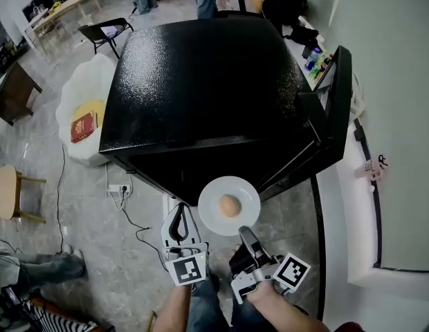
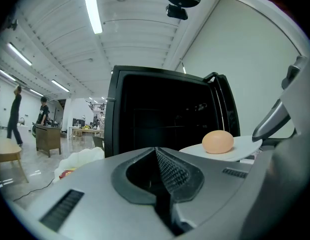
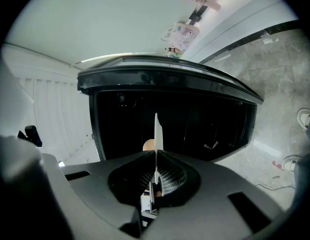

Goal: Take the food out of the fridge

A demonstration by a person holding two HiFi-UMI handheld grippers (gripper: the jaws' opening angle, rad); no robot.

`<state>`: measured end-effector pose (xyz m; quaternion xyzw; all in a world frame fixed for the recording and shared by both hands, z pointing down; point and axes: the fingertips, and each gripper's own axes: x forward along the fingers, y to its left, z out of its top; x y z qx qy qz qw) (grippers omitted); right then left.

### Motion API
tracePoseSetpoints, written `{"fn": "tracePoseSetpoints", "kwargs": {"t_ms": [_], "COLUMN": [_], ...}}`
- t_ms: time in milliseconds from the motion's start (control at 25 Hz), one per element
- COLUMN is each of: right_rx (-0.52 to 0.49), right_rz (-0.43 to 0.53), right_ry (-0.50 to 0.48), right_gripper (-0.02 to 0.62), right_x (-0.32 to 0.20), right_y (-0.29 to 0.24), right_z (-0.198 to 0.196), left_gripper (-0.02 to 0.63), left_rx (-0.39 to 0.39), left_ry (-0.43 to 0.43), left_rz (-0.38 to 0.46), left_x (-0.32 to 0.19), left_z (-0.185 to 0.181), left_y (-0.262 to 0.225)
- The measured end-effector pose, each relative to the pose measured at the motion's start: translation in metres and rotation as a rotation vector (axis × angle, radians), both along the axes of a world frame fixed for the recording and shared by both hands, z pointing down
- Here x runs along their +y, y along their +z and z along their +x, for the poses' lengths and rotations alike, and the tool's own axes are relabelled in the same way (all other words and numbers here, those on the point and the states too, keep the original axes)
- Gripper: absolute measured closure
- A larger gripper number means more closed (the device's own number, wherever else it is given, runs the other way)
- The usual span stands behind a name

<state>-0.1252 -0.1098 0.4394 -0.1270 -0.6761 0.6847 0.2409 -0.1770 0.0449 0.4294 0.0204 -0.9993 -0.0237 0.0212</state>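
In the head view you are holding the round white plate (image 1: 213,217) level just in front of the fridge (image 1: 201,81), clear of its open mouth, so the egg (image 1: 230,205) is sitting near the plate's middle instead of rolling; your right gripper (image 1: 246,239) is pinching the plate's near rim, on the side away from the fridge; your left gripper (image 1: 178,230) is hanging beside the plate, further from the fridge's open door (image 1: 335,109), apart from the plate and taking no load; the fridge is a boxy black cabinet with a pebbled, glossy top

In the left gripper view your jaws are pressed together with nothing between them; the egg (image 2: 218,141), smooth, matte and pale tan, is resting on the thin, glazed-looking plate (image 2: 245,146) in front of the fridge's dark cavity (image 2: 160,114)

In the right gripper view the ribbed jaw pads are clamping the plate (image 3: 157,134), showing edge-on as a thin white blade pointing at the fridge; the egg (image 3: 148,145) is peeking out beside it; I judge the food already out, and the grip on so thin and slick a rim leaves little margin against tilting
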Motion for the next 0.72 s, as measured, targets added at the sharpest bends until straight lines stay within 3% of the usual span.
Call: {"fn": "tracePoseSetpoints", "kwargs": {"t_ms": [720], "right_rx": [-0.037], "right_rz": [-0.038], "right_ry": [-0.06], "right_gripper": [0.566], "right_x": [0.01], "right_y": [-0.102], "right_z": [0.027], "left_gripper": [0.592], "left_rx": [-0.017], "left_ry": [-0.038], "left_rz": [0.009], "left_x": [0.014], "left_z": [0.035], "left_y": [-0.087]}}
